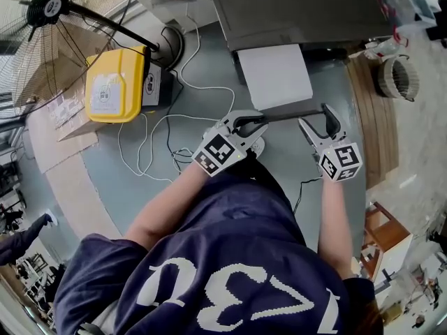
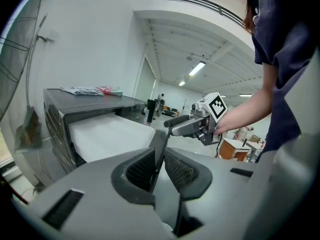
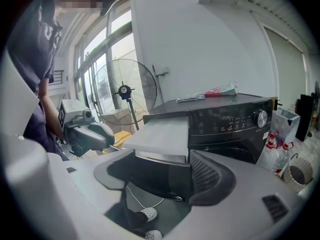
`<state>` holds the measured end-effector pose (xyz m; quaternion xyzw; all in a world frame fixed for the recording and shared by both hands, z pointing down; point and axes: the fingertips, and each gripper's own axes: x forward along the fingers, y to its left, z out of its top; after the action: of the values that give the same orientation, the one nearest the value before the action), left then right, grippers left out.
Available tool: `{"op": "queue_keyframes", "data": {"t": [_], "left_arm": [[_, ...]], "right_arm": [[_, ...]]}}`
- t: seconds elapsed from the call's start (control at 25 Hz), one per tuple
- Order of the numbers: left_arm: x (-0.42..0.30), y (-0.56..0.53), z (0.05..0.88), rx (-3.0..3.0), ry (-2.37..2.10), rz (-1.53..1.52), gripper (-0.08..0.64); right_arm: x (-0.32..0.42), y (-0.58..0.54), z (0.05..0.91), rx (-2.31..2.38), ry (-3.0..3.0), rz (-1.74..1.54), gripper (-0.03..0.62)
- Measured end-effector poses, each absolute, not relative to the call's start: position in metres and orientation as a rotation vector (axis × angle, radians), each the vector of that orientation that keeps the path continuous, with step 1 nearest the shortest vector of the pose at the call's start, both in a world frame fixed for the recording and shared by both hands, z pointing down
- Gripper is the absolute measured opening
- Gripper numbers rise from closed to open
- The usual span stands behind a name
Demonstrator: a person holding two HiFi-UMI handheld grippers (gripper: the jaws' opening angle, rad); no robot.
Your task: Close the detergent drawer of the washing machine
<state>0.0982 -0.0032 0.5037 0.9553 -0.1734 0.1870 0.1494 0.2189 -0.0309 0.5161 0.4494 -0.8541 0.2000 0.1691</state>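
**Drawer fully out, both tongs at its front panel**

The detergent drawer (image 1: 274, 75) stands far out of the washing machine (image 1: 300, 9). Its white top is completely exposed, to the left of the controls (image 3: 235, 119) in the right gripper view. So the closing is not yet done; I judge that the whole push is in front of me.

I have the left gripper (image 2: 161, 166) at the left end of the dark front panel (image 1: 286, 115). Its jaws are nearly together, and the thin edge of the panel runs between the ribbed pads (image 2: 142, 166), so I read it as clamped on the panel. I think this grip is there to guide the drawer and keep it straight on its rails.

The right gripper (image 3: 162, 173) is at the other end of the panel. Its jaws stand wide apart and clamp nothing. The panel lies across in front of them, and the right pad looks to be against its edge, but I cannot confirm contact. Open jaws make a broad face for pushing, which I suppose is the reason.

With one tool at each end, the force should be even, so the drawer should not twist and jam.
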Motion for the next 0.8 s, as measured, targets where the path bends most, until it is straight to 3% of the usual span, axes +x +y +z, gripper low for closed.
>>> {"op": "queue_keyframes", "data": {"t": [0.8], "left_arm": [[0.08, -0.07, 0.499, 2.764, -0.575, 0.526, 0.08]], "right_arm": [[0.2, -0.097, 0.51, 1.304, -2.439, 0.537, 0.36]]}}
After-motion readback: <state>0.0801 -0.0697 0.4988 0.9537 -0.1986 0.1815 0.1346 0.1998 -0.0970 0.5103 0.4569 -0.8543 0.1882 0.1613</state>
